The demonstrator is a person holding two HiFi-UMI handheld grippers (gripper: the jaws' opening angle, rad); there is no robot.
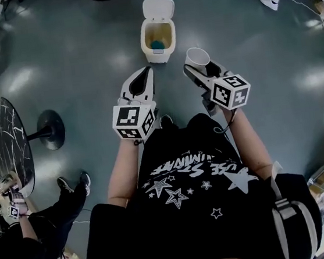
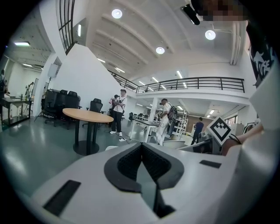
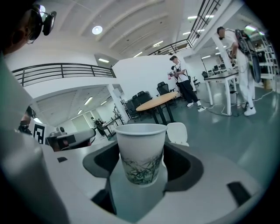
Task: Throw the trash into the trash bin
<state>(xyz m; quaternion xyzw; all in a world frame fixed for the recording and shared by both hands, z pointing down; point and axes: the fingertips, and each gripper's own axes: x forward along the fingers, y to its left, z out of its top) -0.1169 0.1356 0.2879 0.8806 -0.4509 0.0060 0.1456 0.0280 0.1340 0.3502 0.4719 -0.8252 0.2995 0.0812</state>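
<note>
Two claws: the left claw (image 1: 143, 74) (image 2: 142, 152) and the right claw (image 1: 197, 69) (image 3: 141, 146) are held out side by side in front of the person, above the floor (image 1: 82, 53)
Right grip: jaws spread wide and clamped on a paper cup (image 1: 197, 56) (image 3: 141, 153), one pad against each side of its wall
Cup: white with a green leafy print low on the wall, upright between the jaws, mouth up, rim above the pads
Left grip: jaws brought together at the tips, nothing between them
Cup's place: in the air, to the right of the trash bin (image 1: 158, 38) and a little short of it, not over the opening
Bin: small and white, standing on the floor just ahead of both claws, lid (image 1: 158, 8) (image 3: 177, 132) tipped up and back, something blue-green lying at the bottom
Floor: glossy grey-blue
Left edge of the head view: round table (image 1: 5, 142) with a dark marbled top on a single foot, and a second person (image 1: 39, 226) in dark clothes beside it
Further off: wooden table (image 2: 87, 116) (image 3: 157, 101), desks, and several people standing
</note>
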